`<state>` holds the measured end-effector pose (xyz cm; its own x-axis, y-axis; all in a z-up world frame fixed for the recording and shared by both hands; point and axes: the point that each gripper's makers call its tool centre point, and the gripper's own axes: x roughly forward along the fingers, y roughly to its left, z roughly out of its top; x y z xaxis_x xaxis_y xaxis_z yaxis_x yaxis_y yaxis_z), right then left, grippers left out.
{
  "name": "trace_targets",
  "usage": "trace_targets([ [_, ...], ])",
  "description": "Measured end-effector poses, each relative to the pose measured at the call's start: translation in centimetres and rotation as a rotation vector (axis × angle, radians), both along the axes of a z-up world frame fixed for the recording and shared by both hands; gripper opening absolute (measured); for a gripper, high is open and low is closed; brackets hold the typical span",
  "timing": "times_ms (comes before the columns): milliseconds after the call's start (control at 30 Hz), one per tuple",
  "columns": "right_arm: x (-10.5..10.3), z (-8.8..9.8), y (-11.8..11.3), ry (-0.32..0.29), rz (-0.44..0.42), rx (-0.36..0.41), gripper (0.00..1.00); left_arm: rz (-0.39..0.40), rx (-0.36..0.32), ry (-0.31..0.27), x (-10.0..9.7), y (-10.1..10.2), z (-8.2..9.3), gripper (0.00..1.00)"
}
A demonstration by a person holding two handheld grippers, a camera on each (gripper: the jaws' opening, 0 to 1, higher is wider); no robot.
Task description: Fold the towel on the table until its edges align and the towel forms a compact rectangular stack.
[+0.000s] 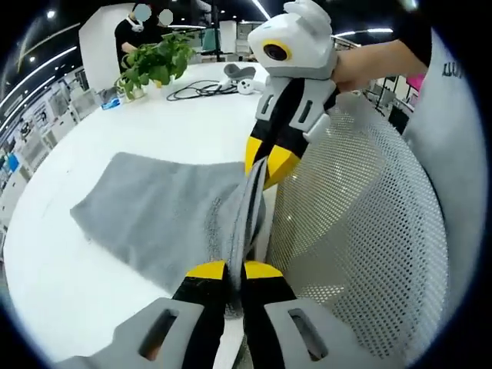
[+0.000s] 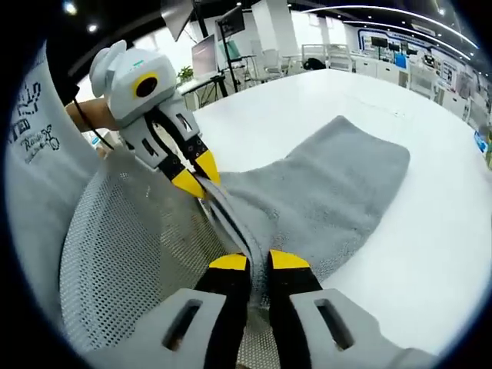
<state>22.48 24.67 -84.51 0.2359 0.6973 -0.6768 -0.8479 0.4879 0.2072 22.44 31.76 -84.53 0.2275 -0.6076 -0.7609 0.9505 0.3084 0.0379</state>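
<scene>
Two grippers, left gripper (image 1: 235,269) and right gripper (image 2: 258,260), each pinch the grey towel's (image 1: 154,211) bunched edge, lifted off the white surface (image 1: 61,284).

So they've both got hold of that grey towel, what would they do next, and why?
Probably carry the held edge across the table toward the towel's far edge. Both the left gripper and the right gripper are shut on one bunched edge of the towel, lifted near the mesh chair, while the rest lies flat and unfolded.
</scene>
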Motion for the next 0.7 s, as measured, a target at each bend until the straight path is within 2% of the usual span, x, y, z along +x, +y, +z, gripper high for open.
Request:
trace_targets([
  [133,0.8,1.2,0.1,0.009,-0.044,0.041,0.05,0.002,-0.015,-0.015,0.6,0.1,1.0,0.06],
  [300,1.2,1.9,0.3,0.011,-0.062,0.058,0.04,0.001,-0.019,-0.026,0.7,0.0,0.9,0.08],
  [533,1.7,2.4,0.8,0.019,-0.088,0.079,0.04,-0.033,0.008,-0.035,-0.8,-0.5,-0.1,0.21],
  [567,1.7,2.4,0.8,0.018,-0.086,0.078,0.04,-0.033,0.018,-0.037,-0.9,-0.5,-0.3,0.23],
  [633,1.6,2.5,0.9,0.017,-0.078,0.077,0.04,-0.061,0.087,-0.063,-0.9,-0.1,-1.1,0.23],
  [700,1.6,2.5,1.0,0.017,-0.076,0.077,0.04,-0.061,0.173,-0.131,-0.2,0.7,-1.8,0.22],
])
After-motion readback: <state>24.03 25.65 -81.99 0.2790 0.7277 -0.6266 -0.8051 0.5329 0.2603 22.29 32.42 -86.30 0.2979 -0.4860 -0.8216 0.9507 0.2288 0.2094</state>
